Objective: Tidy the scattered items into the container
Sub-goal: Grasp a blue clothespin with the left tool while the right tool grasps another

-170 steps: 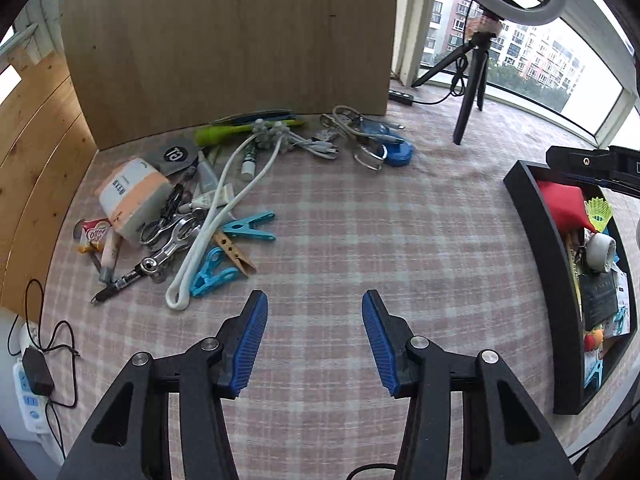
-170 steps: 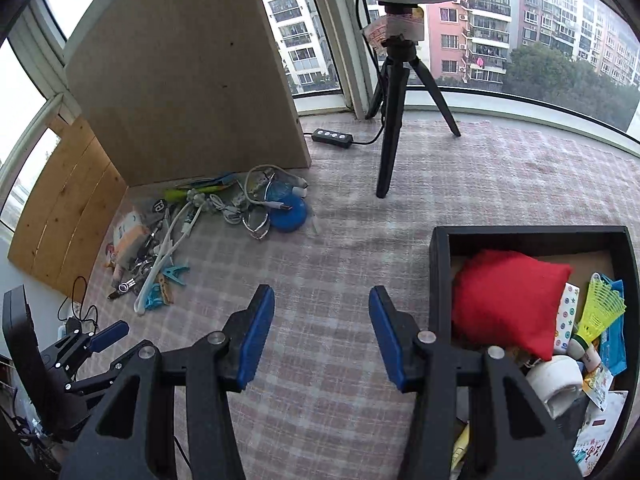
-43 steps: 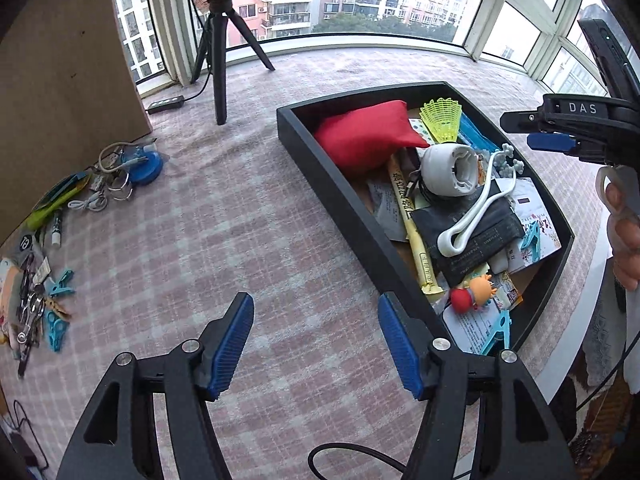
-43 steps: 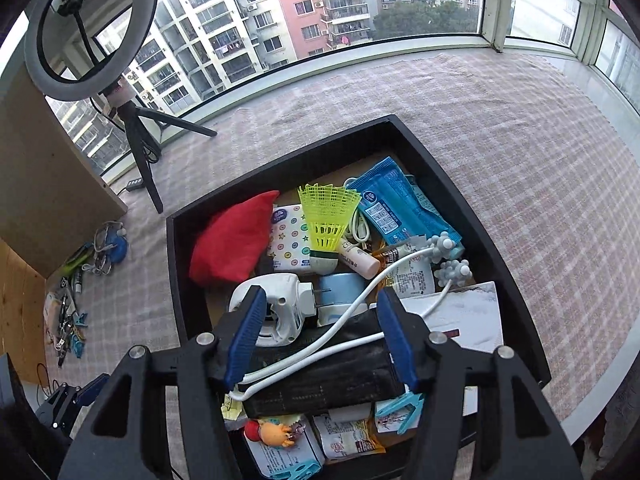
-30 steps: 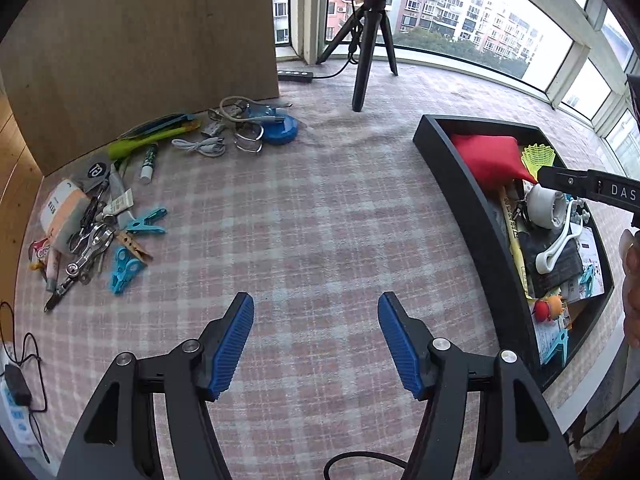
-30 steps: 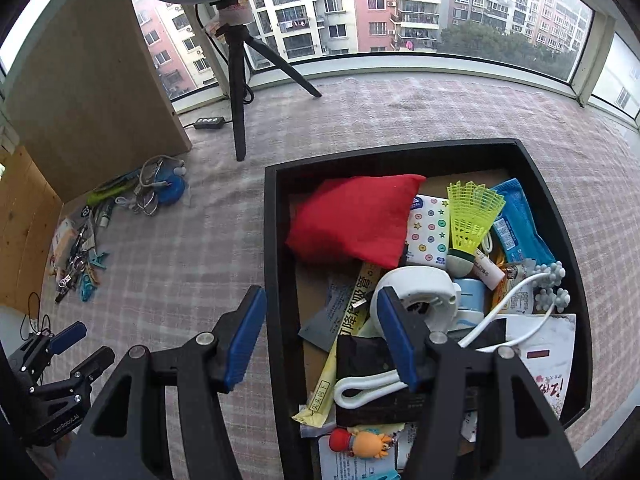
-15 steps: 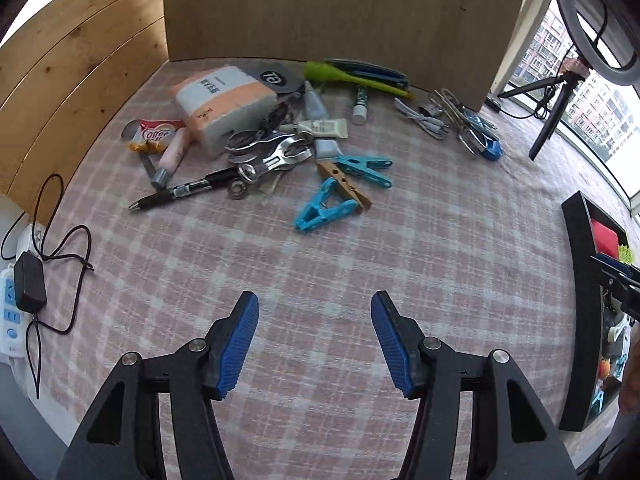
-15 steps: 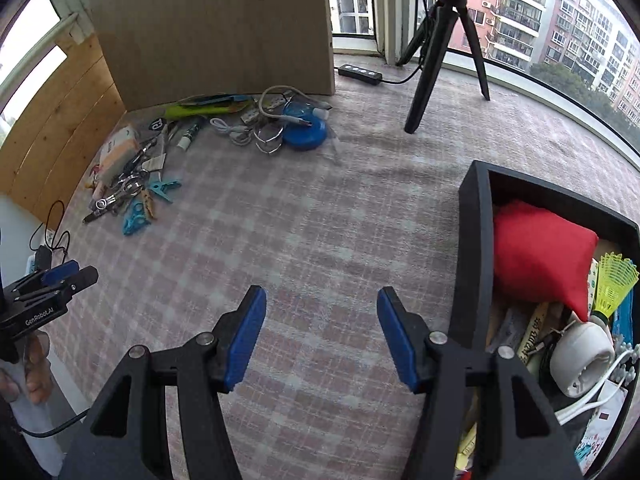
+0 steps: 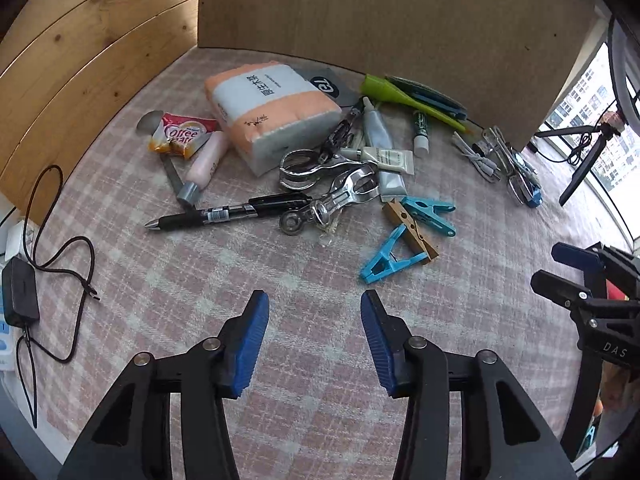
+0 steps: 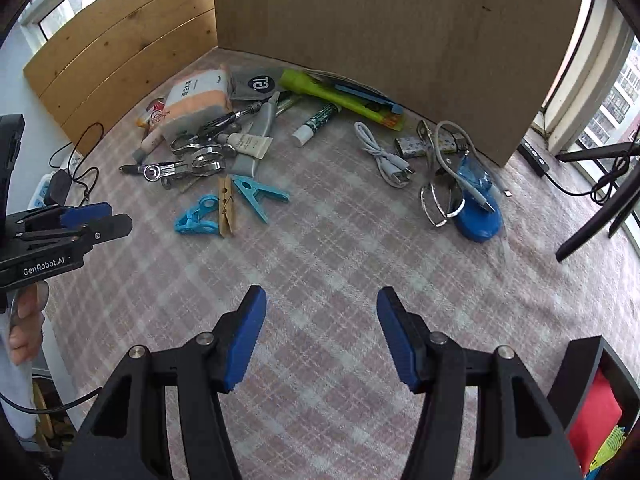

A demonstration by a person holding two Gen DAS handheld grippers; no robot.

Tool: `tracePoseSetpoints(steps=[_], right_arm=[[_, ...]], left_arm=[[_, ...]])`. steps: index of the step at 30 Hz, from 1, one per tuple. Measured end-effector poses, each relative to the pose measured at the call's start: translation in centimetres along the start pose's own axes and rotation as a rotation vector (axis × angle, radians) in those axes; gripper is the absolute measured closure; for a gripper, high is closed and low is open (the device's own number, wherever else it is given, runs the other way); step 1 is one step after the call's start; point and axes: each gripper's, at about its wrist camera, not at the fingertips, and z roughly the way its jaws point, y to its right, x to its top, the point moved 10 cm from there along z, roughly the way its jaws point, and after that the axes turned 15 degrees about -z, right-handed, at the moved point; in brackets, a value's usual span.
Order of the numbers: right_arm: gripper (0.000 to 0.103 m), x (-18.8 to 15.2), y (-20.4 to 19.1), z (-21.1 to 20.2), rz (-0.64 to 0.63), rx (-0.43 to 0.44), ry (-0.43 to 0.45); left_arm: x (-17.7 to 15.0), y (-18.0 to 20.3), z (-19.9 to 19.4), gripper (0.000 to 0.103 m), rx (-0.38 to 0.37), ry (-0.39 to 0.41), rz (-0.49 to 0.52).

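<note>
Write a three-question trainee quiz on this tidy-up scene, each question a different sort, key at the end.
1. True or false: the left gripper has an item between its pads.
2. Multiple choice: the wooden clothespin lies between A) two blue clips, B) two pens, C) two cables.
3. Fill in: the black pen lies on the checked ____.

Key: 1 false, nothing is between them, though its jaws are closing. 2 A. 3 cloth.
</note>
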Motion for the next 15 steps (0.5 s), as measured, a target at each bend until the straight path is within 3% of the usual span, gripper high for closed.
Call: tracePoseSetpoints(steps=[7,15], right_arm=[[0.046,3.5,-1.2,2.9,-0.158,0.031,0.001],[0.046,5.6,-1.9,5.9,-0.23,0.102,-0.016]], left_arm=[[0.0,2.6,1.9,0.056,-0.003,0.027,0.185],[-0.3,4.3,3.5,0.055,0.007,0.027,0.358]])
